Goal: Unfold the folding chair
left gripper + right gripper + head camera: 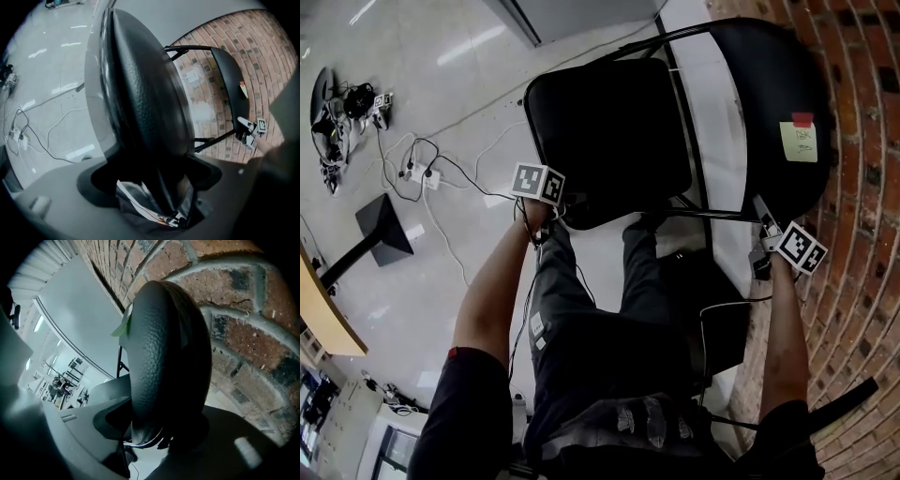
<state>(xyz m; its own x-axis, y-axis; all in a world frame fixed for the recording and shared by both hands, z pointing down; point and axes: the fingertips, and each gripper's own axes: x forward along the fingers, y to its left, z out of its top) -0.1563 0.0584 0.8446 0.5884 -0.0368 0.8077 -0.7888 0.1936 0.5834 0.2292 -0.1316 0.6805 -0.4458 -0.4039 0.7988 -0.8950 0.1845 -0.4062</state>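
Observation:
The black folding chair stands partly open by the brick wall. Its padded seat (609,141) is tilted up, and my left gripper (553,211) holds the seat's near edge. In the left gripper view the seat (145,93) runs between the jaws of my left gripper (154,187) and fills the gap. My right gripper (766,234) is shut on the lower edge of the backrest (769,103), which carries a yellow note (799,141). The backrest (164,357) sits clamped in my right gripper (154,427). The left gripper view also catches the backrest (229,75) and the right gripper (251,131).
A brick wall (862,234) rises close on the right, right behind the backrest. Cables and a power strip (422,173) lie on the pale floor at left, near a black stand base (384,230). The person's legs stand directly below the chair.

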